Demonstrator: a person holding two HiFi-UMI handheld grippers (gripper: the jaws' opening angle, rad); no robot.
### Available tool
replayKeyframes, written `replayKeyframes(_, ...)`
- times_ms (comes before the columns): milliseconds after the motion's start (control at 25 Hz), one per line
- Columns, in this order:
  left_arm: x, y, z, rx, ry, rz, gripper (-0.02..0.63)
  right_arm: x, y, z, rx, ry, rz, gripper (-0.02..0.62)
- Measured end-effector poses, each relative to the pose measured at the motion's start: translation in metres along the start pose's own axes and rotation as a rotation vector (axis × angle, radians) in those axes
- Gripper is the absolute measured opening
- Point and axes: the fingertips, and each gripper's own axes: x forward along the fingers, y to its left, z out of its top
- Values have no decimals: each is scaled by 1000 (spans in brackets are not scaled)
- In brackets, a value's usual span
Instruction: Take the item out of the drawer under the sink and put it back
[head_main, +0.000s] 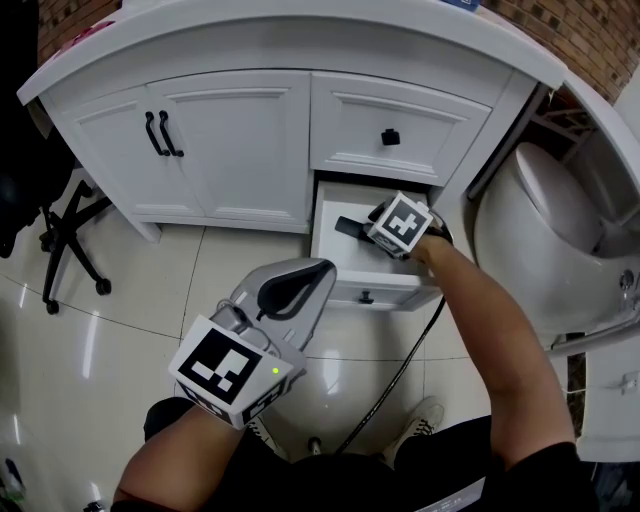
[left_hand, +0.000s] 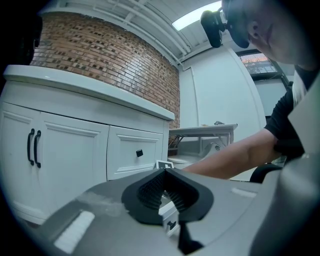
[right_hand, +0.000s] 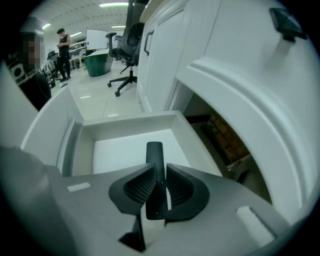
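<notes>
The lower drawer (head_main: 324, 243) under the sink counter stands pulled out, white inside (right_hand: 120, 150). My right gripper (head_main: 362, 226) reaches down into it from the right. Its ribbed pads are pressed on a slim dark bar-shaped item (right_hand: 154, 161) that sticks out past the fingertips over the drawer floor; in the head view the item (head_main: 347, 226) shows as a short black piece. The right gripper (right_hand: 157, 186) holds it upright between the jaws. My left gripper (head_main: 312, 272) hangs in front of the cabinet, away from the drawer, with its pads (left_hand: 163, 173) together and nothing in them.
Above the open drawer is a shut drawer with a black knob (head_main: 390, 137). Two cabinet doors with black handles (head_main: 160, 133) are on the left. A white toilet (head_main: 545, 225) stands on the right. An office chair base (head_main: 68, 243) is on the tiled floor at left. A black cable (head_main: 400, 368) trails down.
</notes>
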Motion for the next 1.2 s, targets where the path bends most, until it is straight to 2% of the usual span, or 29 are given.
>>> replayKeyframes(80,-1,-2,1,4,-2,-3,5,-13,-6,5,44,-39,-42,10)
replayKeyframes(280,-1,-7,1,13,-2,-6,6,-56,-20,9,142,-119,-134,8)
replayKeyframes(520,-6,-3,4,-8,-20,2,6,-157,18,44,328,-439,-113,8)
replayKeyframes(600,-9,-4,6,-19,-27,-1,6,-191,37,44,392,-523,-91,8)
replayKeyframes(720,-11,-7,8,-9,-34,0,6,-234,59,43,421,-609,-93,7)
replayKeyframes(880,-9,-11,8,-1,-37,-13,6,-264,81,37,421,-659,-104,8)
replayKeyframes(1200,-9,-14,9,20,-40,-14,6,-286,106,21,454,-706,-124,8)
